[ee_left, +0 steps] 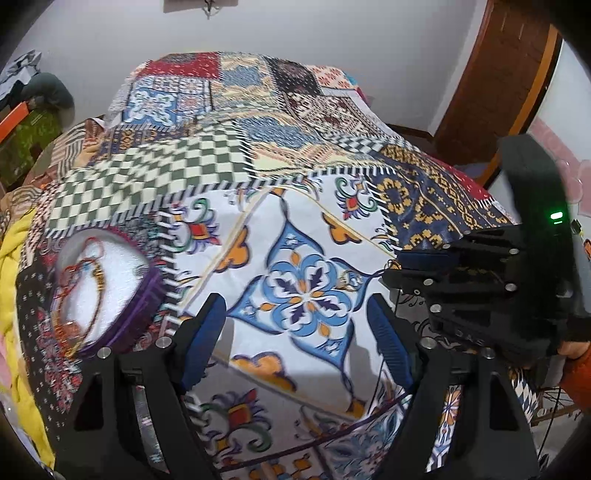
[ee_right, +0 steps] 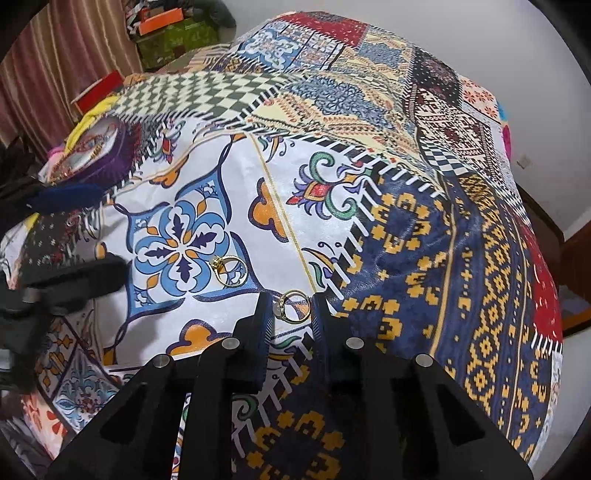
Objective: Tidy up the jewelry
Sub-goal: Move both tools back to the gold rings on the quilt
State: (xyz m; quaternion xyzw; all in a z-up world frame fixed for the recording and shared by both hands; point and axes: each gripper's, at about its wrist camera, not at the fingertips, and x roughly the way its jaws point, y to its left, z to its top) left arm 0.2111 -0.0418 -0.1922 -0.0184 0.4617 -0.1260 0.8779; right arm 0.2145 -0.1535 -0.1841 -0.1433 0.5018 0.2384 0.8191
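A round purple jewelry box (ee_left: pixel 99 291) with a white lining holds red and gold pieces and sits on the patchwork bedspread (ee_left: pixel 258 229), left of my left gripper (ee_left: pixel 295 332). That gripper is open, with only cloth between its blue pads. A gold ring (ee_left: pixel 349 280) lies loose on the blue flower print ahead of it. In the right wrist view my right gripper (ee_right: pixel 293 314) is shut on a second gold ring (ee_right: pixel 293 306), which fills the narrow gap at the fingertips. The loose ring (ee_right: pixel 229 271) lies just left of it, and the box (ee_right: pixel 96 151) is at the far left.
The bedspread (ee_right: pixel 406 221) covers a bed that drops away on every side. A yellow blanket (ee_left: pixel 14 295) bunches at the left edge. A wooden door (ee_left: pixel 498 81) stands at the back right and boxes (ee_right: pixel 166 33) are stacked by a curtain.
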